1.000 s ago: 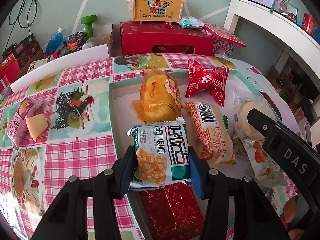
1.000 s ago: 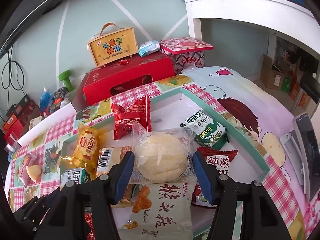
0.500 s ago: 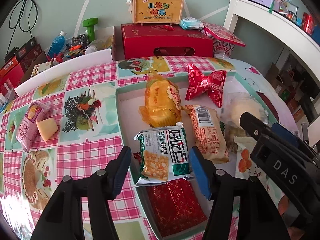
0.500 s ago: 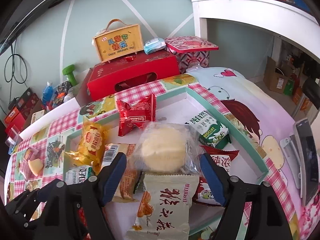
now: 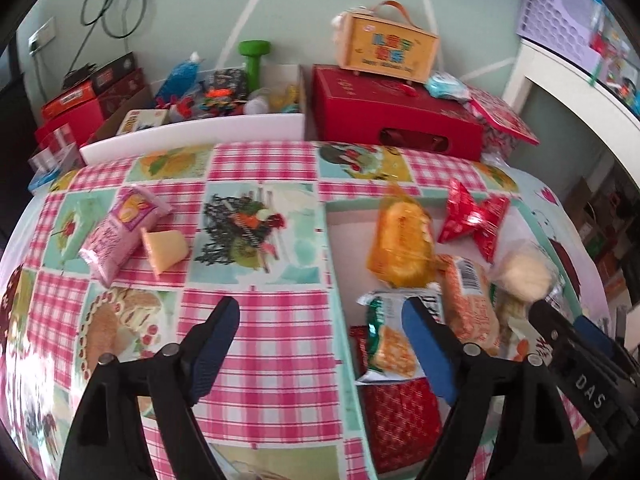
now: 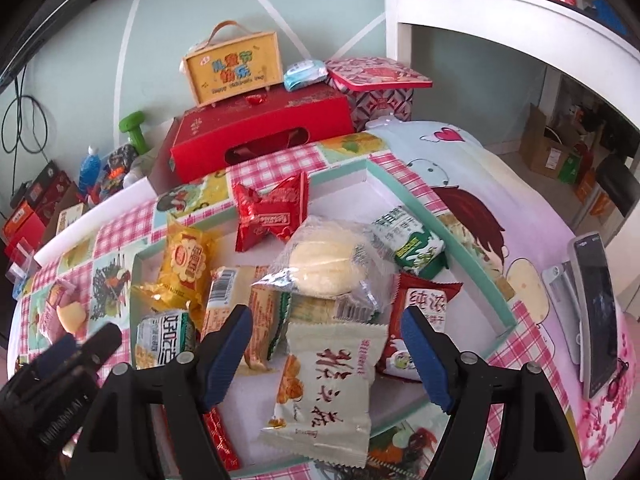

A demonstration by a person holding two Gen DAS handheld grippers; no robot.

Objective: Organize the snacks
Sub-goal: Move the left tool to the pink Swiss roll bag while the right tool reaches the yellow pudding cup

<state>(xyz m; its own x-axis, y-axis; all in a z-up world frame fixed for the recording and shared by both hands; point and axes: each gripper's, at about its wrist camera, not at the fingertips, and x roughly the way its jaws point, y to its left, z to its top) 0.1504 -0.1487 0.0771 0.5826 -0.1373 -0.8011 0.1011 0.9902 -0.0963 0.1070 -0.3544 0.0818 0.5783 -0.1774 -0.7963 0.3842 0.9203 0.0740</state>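
Observation:
A shallow mint-rimmed tray [image 6: 476, 276] holds several snack packs: a clear-wrapped pale bun [image 6: 324, 262], a cream pack [image 6: 324, 390], a red bow-shaped pack [image 6: 272, 212], a yellow pack [image 6: 186, 260] and a green-white pack [image 5: 386, 346]. My left gripper [image 5: 320, 344] is open and empty above the tablecloth just left of the tray. A pink pack [image 5: 116, 234] and a yellow wedge [image 5: 166, 248] lie on the cloth at far left. My right gripper [image 6: 326, 354] is open and empty above the cream pack, with the bun just beyond it.
A red gift box [image 6: 260, 136] with a yellow handled box [image 6: 234, 68] on it stands behind the table. A white crate [image 5: 192, 128] of clutter sits at the back left. A phone [image 6: 596, 312] lies at the table's right edge. A white shelf unit [image 6: 520, 20] stands at right.
My left gripper let go of the green-white pack in the tray, opened and swung left over the cloth. My right gripper opened wider and drew back from the bun, which stays in the tray.

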